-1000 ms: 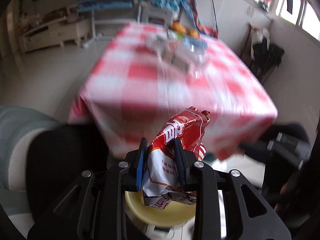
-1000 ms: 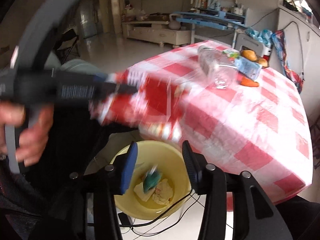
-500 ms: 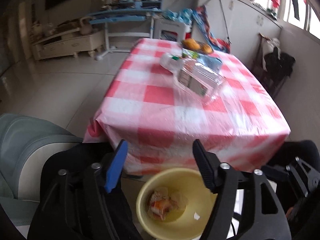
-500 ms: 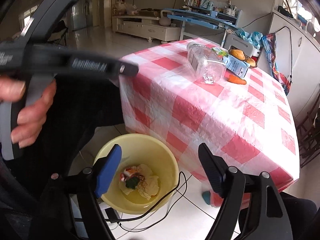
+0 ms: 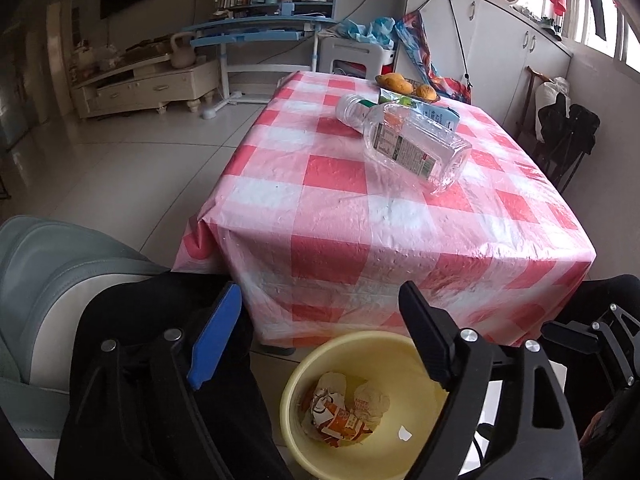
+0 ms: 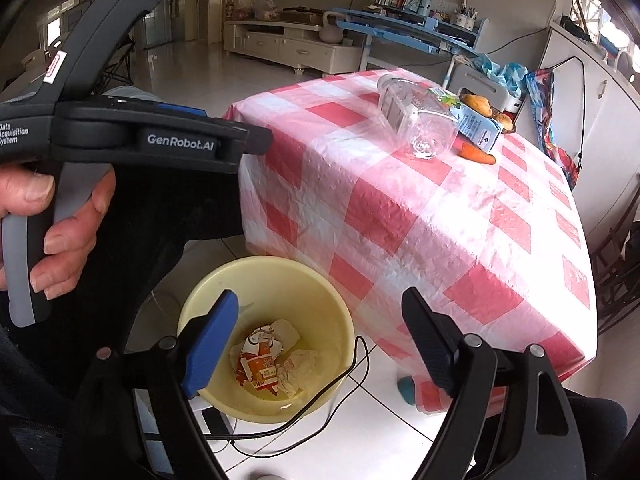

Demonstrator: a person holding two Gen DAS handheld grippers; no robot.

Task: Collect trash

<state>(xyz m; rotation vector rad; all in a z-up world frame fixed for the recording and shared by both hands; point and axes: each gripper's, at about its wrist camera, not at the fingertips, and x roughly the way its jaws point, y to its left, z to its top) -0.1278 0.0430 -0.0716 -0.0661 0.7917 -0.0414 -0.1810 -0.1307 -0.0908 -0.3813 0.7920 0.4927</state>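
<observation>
A yellow bin stands on the floor by the table's near edge; it also shows in the right wrist view. A red and white snack wrapper lies inside it among crumpled paper, also seen from the right. My left gripper is open and empty above the bin. My right gripper is open and empty above the bin too. An empty clear plastic bottle lies on its side on the red checked table; it shows in the right wrist view.
A blue carton, a carrot and a plate of oranges sit behind the bottle. A black cable runs over the bin's rim. A grey seat is on the left. A black chair stands far right.
My left gripper was shut on the snack wrapper above the bin; it opened and the wrapper now lies in the bin. Both grippers opened wider.
</observation>
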